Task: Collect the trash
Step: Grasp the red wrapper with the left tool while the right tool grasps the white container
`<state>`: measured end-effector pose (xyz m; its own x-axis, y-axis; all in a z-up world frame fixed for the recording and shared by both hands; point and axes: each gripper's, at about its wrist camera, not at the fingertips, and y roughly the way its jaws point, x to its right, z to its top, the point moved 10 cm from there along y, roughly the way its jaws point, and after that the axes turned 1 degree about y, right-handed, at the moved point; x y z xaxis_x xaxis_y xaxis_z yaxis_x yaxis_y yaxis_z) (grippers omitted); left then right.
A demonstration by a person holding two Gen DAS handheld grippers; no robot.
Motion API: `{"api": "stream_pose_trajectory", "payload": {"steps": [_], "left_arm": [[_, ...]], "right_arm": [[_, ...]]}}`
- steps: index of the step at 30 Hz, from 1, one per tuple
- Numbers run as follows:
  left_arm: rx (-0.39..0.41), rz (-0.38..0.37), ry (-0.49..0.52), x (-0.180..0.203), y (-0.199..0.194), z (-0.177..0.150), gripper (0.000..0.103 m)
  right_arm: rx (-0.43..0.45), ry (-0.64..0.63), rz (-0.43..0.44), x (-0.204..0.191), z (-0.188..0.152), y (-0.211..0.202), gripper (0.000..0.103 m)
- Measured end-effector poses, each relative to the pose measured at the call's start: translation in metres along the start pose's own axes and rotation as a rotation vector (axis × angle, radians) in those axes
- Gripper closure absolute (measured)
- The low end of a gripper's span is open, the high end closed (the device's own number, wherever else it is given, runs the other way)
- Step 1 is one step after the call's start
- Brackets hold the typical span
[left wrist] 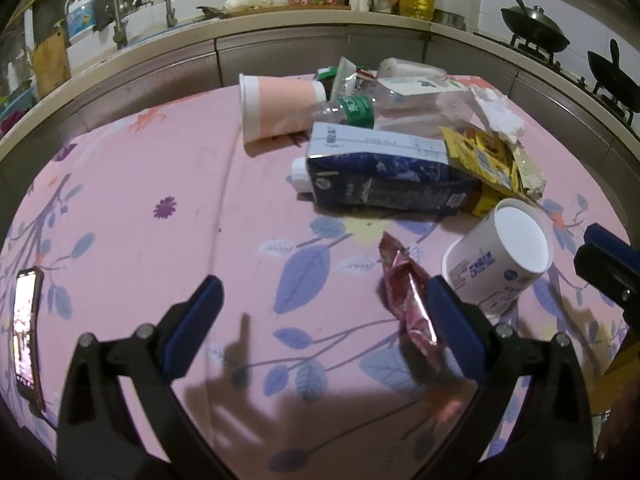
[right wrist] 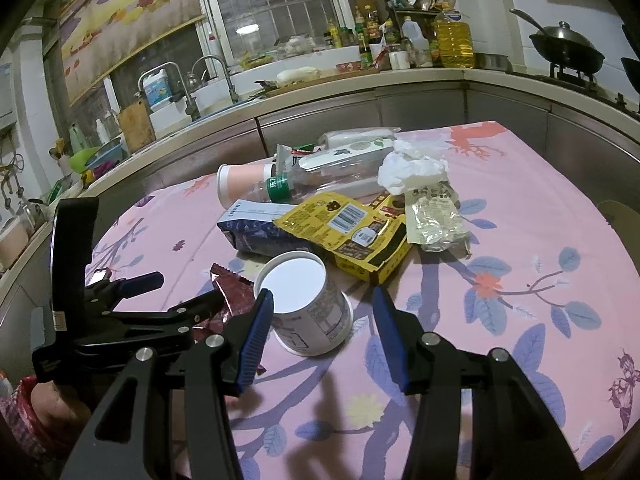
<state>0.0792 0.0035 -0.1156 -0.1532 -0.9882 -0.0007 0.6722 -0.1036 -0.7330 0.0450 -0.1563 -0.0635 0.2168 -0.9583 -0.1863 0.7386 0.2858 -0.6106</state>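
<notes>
Trash lies on a pink floral tablecloth (left wrist: 160, 184). A white paper cup (left wrist: 500, 256) (right wrist: 308, 304) stands upside down. A red foil wrapper (left wrist: 408, 300) (right wrist: 228, 292) lies beside it. Behind are a dark blue carton (left wrist: 380, 176) (right wrist: 256, 228), a pink paper cup (left wrist: 276, 104) on its side, a clear plastic bottle (left wrist: 400, 108) (right wrist: 320, 180), a yellow snack bag (left wrist: 484, 156) (right wrist: 352, 228) and crumpled white tissue (right wrist: 412, 168). My left gripper (left wrist: 324, 304) is open and empty, its right finger next to the wrapper. My right gripper (right wrist: 324, 312) is open, its fingers on either side of the white cup.
A phone (left wrist: 28, 328) lies at the table's left edge. A clear plastic packet (right wrist: 436, 216) lies right of the yellow bag. A kitchen counter (left wrist: 280, 28) with a sink, bottles and woks runs behind the table.
</notes>
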Motion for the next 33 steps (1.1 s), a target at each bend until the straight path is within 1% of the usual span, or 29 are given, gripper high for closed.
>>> {"api": "stream_pose_trajectory", "payload": {"steps": [7,15,17,18,20,21,24,26,27,28,29,33], "left_arm": [[-0.003,-0.012,0.001,0.003,-0.001,0.000,0.006],[0.013,-0.078,0.025,0.018,-0.008,0.001,0.006],[0.005,-0.090,0.035,0.023,-0.005,-0.001,0.016],[-0.007,-0.097,0.041,0.025,-0.002,-0.002,0.018],[-0.025,-0.111,0.043,0.028,0.003,-0.005,0.025],[-0.032,-0.116,0.042,0.029,0.004,-0.005,0.027],[-0.042,-0.140,0.041,0.033,0.008,-0.005,0.041],[-0.060,-0.153,0.039,0.034,0.012,-0.007,0.058],[-0.076,-0.159,0.032,0.034,0.016,-0.009,0.064],[-0.089,-0.168,0.022,0.034,0.019,-0.011,0.076],[-0.091,-0.168,0.011,0.032,0.020,-0.011,0.081],[-0.089,-0.178,-0.002,0.027,0.017,-0.008,0.086]], "right_arm": [[-0.008,-0.003,-0.001,-0.001,-0.002,0.003,0.054],[-0.017,-0.005,-0.003,-0.001,-0.003,0.006,0.054],[-0.021,-0.007,-0.003,-0.001,-0.004,0.008,0.054],[-0.024,-0.010,-0.001,-0.002,-0.004,0.009,0.054],[-0.029,-0.011,0.007,-0.004,-0.003,0.012,0.054],[-0.032,-0.012,0.014,-0.005,-0.002,0.013,0.053],[-0.042,-0.023,0.040,-0.012,-0.002,0.018,0.053],[-0.051,-0.043,0.046,-0.017,-0.001,0.023,0.052],[-0.063,-0.062,0.043,-0.020,-0.001,0.028,0.051],[-0.072,-0.073,0.041,-0.023,-0.002,0.032,0.049],[-0.079,-0.078,0.040,-0.025,-0.003,0.035,0.049],[-0.108,-0.109,0.008,-0.023,-0.010,0.055,0.047]]}}
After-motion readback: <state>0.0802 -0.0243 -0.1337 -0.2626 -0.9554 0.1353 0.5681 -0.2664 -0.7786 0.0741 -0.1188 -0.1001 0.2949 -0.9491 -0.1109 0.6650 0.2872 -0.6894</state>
